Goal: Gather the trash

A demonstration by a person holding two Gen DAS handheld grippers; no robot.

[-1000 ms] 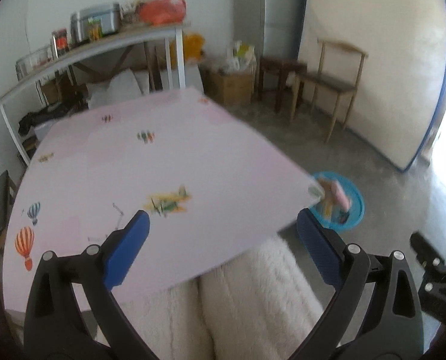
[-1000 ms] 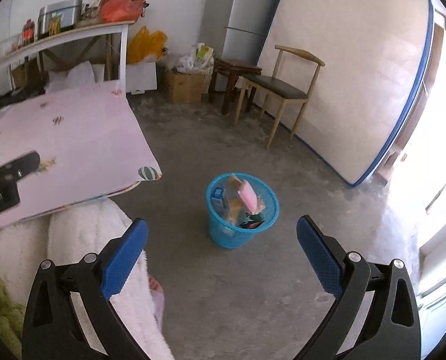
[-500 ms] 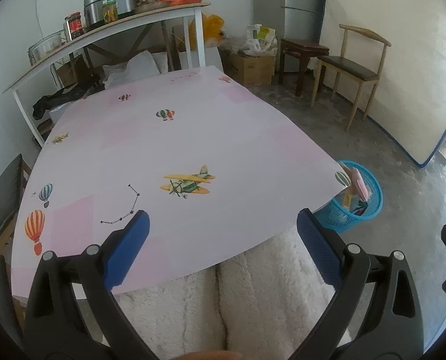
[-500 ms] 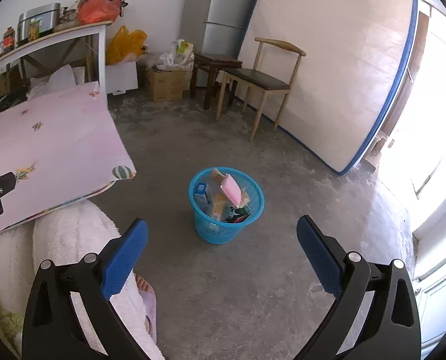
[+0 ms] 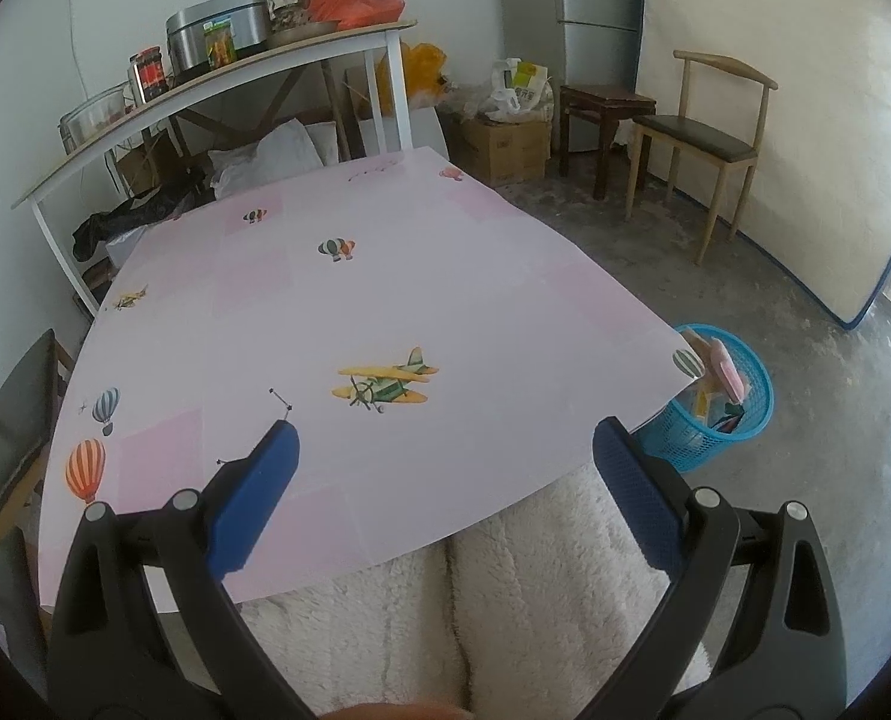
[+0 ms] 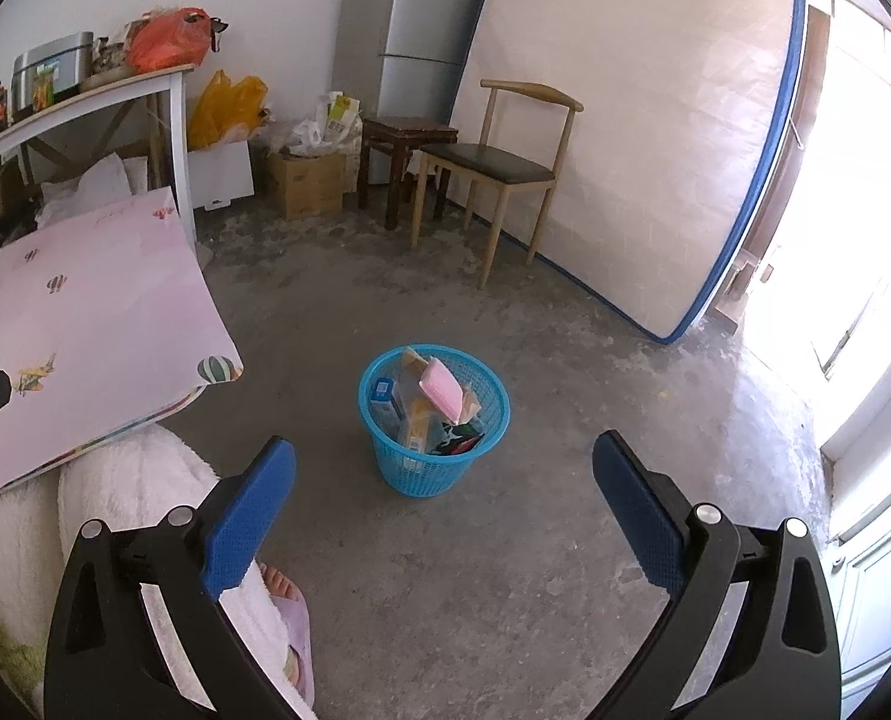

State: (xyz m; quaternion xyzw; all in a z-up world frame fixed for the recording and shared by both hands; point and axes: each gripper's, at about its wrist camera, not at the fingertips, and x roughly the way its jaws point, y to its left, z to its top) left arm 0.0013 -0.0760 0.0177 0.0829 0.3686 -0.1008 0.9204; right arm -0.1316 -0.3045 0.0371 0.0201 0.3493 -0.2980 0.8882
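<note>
A round blue mesh basket stands upright on the grey concrete floor, its open mouth facing up, just beside the near right corner of the pink counter. It is packed with trash: a pink flat packet juts out above the rim, its long axis leaning from the upper left down to the right, and a yellow wrapper stands nearly on end beside a small blue carton. The right tongs are held above the floor, aimed forward and down at the basket, their two blue-padded fingers spread wide with nothing between them. The left tongs hang over the near edge of the counter, also spread wide and empty, pointing across its printed covering of aeroplanes and balloons. From the left wrist view the basket shows partly hidden behind the counter corner. White fleecy trouser legs sit below the counter edge. A wooden chair stands against a mattress propped on the wall.
</note>
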